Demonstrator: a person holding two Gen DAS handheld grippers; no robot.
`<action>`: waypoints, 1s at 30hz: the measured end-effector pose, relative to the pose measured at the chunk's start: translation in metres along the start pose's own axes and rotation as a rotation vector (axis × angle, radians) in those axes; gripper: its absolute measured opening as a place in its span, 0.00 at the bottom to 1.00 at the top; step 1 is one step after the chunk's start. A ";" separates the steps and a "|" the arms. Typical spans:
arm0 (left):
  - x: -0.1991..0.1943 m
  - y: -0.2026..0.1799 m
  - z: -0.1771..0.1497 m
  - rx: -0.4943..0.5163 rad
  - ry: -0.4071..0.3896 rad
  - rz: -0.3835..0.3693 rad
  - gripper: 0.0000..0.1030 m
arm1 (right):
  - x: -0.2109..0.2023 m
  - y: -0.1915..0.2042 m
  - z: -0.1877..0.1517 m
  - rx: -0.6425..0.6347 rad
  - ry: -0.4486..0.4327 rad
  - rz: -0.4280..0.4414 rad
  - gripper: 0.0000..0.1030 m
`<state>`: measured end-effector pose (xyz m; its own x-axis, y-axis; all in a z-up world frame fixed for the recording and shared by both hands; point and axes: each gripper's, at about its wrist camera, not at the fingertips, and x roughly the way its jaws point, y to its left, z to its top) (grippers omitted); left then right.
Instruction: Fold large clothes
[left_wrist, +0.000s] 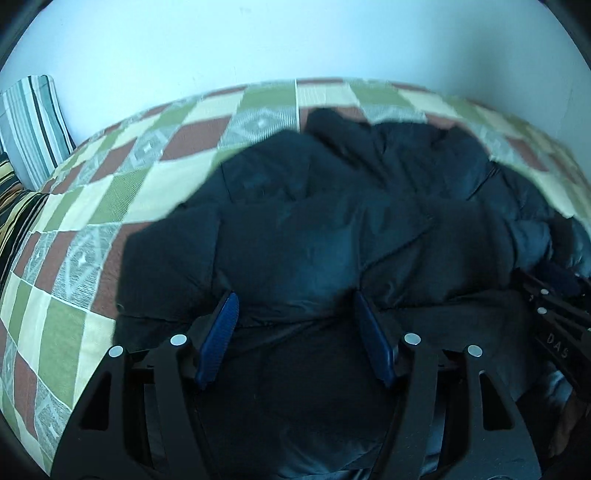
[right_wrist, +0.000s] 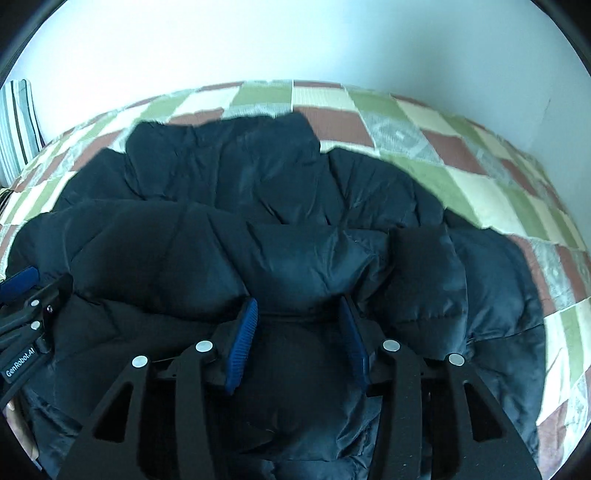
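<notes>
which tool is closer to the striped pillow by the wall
Left. The left tool sits over the dark puffer jacket on the side toward the striped pillow. The right tool is farther along the jacket, where the pillow shows only at the far left edge.

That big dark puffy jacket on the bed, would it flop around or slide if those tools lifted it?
The dark quilted puffer jacket lies in soft rumpled folds on the checked patchwork bedspread, so it would probably sag and drape rather than hold shape. Its padded panels suggest it is light for its bulk. The slightly shiny fabric may slip between the blue ribbed pads.
</notes>
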<state>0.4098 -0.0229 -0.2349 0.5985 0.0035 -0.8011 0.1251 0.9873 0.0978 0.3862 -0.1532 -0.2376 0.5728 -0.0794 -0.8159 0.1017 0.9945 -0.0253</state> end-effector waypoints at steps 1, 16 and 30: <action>0.002 -0.001 -0.002 0.006 -0.002 0.005 0.64 | 0.002 -0.001 -0.001 -0.001 -0.003 -0.003 0.44; -0.080 0.085 -0.061 -0.148 -0.026 -0.076 0.71 | -0.107 -0.072 -0.053 0.029 -0.132 0.023 0.76; -0.202 0.172 -0.248 -0.224 0.010 -0.102 0.74 | -0.197 -0.212 -0.237 0.215 -0.006 -0.076 0.76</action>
<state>0.1143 0.1854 -0.2021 0.5834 -0.0980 -0.8063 0.0053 0.9931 -0.1168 0.0591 -0.3322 -0.2088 0.5617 -0.1545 -0.8128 0.3151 0.9483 0.0375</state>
